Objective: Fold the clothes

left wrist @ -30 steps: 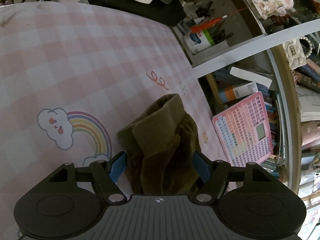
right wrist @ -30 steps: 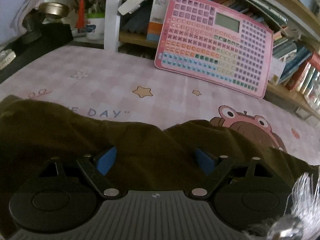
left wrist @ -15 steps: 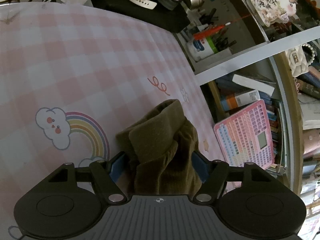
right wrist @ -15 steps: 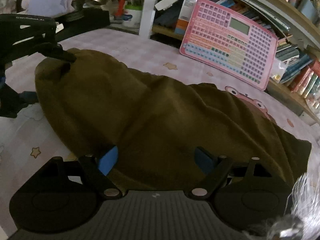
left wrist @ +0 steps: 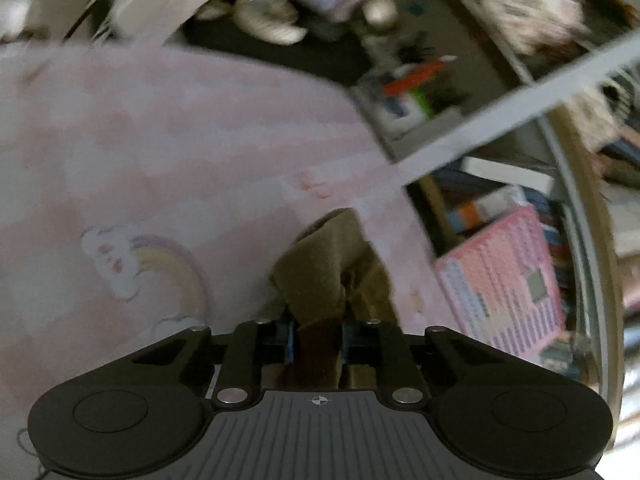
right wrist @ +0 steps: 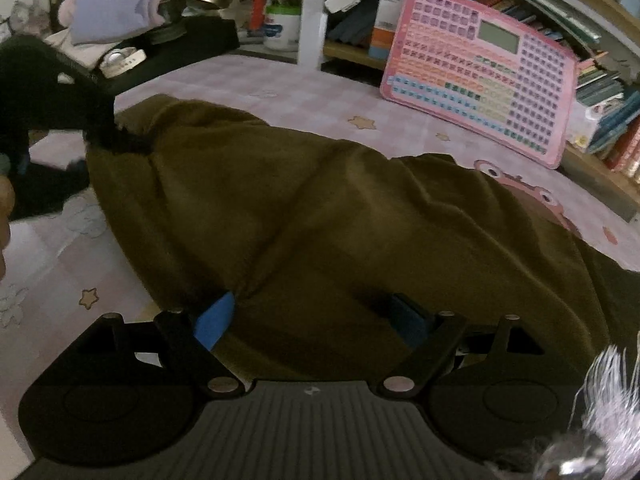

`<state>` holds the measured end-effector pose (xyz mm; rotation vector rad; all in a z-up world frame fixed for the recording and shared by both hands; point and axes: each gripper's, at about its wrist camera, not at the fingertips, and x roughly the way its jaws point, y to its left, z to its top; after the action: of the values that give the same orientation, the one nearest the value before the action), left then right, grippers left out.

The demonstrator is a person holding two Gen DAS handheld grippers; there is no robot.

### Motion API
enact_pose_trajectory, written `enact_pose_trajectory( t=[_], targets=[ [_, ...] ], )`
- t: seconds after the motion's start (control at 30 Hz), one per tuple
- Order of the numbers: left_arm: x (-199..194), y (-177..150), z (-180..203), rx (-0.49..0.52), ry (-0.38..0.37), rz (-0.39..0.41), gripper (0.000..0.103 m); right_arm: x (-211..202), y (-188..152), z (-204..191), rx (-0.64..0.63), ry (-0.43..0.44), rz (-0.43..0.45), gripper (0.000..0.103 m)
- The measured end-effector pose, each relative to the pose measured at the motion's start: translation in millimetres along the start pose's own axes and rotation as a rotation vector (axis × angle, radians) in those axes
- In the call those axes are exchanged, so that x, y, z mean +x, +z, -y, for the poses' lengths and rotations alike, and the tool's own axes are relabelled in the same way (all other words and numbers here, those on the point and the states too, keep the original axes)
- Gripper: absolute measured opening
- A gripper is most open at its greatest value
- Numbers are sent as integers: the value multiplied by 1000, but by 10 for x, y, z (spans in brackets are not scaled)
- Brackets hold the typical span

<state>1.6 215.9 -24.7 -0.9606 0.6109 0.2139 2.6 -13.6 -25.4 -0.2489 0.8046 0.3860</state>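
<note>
An olive-brown fleece garment [right wrist: 320,208] lies across the pink checked mat [right wrist: 280,92]. In the left wrist view my left gripper [left wrist: 318,340] is shut on a bunched end of the garment [left wrist: 320,276], which sticks up past the blue pads. In the right wrist view the left gripper [right wrist: 96,136] shows at the far left, pinching the garment's far corner. My right gripper [right wrist: 312,316] is open, its blue pads [right wrist: 212,320] spread over the garment's near edge, with cloth lying between them.
A pink toy keyboard tablet [right wrist: 480,68] leans on a bookshelf [right wrist: 592,92] at the mat's far edge. A black box with a watch [right wrist: 124,58], folded lilac cloth [right wrist: 116,4] and a pen cup [right wrist: 280,24] stand at the back left.
My left gripper has closed on the garment's end and is moving, blurring its view. The right gripper has pulled back and risen, so more of the garment shows.
</note>
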Motion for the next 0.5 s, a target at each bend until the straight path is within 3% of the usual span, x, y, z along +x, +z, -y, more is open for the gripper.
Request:
enact_pose_trajectory(
  t=[0.17, 0.33, 0.5],
  targets=[
    [-207, -95, 371, 191, -26, 56, 18, -295, 4, 218, -29, 108, 95, 85],
    [-406, -297, 710, 407, -32, 94, 18, -664, -122, 602, 10, 124, 167, 86],
    [-563, -690, 1177, 724, -11, 125, 18, -843, -329, 1056, 128, 122, 129, 86]
  ],
)
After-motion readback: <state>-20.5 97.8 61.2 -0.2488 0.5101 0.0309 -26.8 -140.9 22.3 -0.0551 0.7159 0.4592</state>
